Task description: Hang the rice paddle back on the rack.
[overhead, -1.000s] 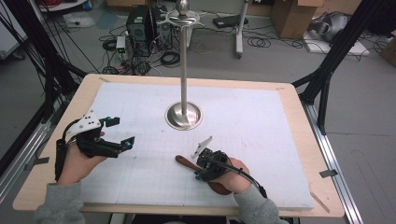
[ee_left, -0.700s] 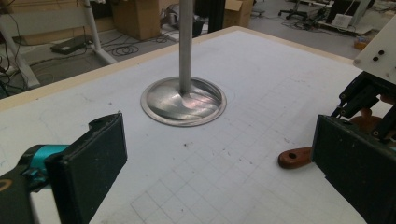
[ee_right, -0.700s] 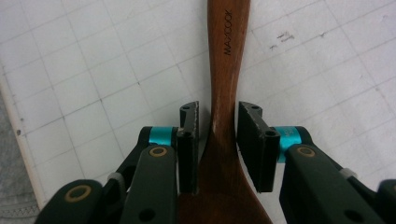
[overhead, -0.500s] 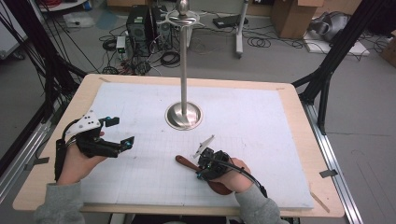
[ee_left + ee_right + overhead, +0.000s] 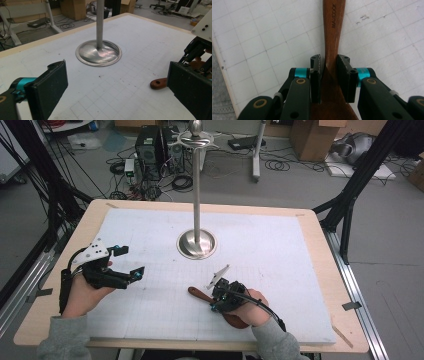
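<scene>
Wooden and reddish-brown, the spoon (image 5: 333, 37) lies flat on the white gridded mat (image 5: 300, 270), near the person's edge of the table (image 5: 320, 225) and well short of the steel stand (image 5: 196, 242). In the right gripper view its handle runs straight up between the two black jaws, and the right gripper (image 5: 329, 67) has just been closing on it — the pads now sit against both sides of the narrow neck, where the handle widens toward the bowl. The jaws are drawn close together, with only the width of the wood between them. One pad seems to press the wood outright; the other shows a hairline of shadow, so I cannot tell whether that side bears fully. The spoon rests on the mat, not lifted.

Burned into the handle, reading along its length, is the word "MAXCOOK". No other writing is legible on the spoon, the mat or the grippers.

From the high view the right gripper (image 5: 218, 295) points down over the spoon's (image 5: 197, 293) handle, whose rounded end pokes out toward the left.

The left gripper (image 5: 131, 261) is held just above the mat on the far left, well apart from the spoon — its jaws spread wide, nothing between them. In the left gripper view the stand's round base (image 5: 98, 53) lies ahead between the pads, and the spoon's holed handle end (image 5: 158, 83) shows at the right.
</scene>
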Available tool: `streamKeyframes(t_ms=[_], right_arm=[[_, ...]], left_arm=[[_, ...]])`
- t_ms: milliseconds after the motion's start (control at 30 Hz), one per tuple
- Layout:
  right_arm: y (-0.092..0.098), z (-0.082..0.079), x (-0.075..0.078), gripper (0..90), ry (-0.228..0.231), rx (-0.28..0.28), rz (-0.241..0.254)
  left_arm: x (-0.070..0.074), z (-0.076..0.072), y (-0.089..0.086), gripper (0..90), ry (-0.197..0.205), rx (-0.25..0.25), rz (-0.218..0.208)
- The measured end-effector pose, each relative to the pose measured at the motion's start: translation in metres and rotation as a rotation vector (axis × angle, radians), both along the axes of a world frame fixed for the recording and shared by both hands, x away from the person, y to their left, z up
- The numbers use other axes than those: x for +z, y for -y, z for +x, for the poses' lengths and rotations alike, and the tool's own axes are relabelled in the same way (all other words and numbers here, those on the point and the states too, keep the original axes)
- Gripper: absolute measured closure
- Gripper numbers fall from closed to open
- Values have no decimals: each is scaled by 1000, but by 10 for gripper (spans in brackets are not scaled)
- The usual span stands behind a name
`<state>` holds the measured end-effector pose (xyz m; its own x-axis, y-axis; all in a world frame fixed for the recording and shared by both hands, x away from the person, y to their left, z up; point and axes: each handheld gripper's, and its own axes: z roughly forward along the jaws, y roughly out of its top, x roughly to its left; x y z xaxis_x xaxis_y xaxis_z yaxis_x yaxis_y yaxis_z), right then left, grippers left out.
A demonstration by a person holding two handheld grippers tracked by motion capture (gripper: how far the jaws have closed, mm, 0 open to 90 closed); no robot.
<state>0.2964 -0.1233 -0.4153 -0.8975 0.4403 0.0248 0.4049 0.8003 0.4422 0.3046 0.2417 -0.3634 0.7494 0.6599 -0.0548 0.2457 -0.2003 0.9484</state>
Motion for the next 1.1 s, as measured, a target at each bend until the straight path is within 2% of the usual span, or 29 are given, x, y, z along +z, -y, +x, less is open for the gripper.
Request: streamKeyframes(t_ms=[233, 433, 667, 1100], right_arm=[[1, 0, 1, 746, 12, 4, 4], [5, 0, 6, 750, 12, 5, 43], [11, 0, 13, 753, 19, 13, 62], [30, 2, 32, 757, 57, -8, 164]], left_arm=[[0, 0, 0, 43, 1, 2, -2], [0, 1, 0, 42, 1, 2, 0], [0, 1, 1, 43, 1, 1, 1], [1, 0, 1, 43, 5, 0, -2]])
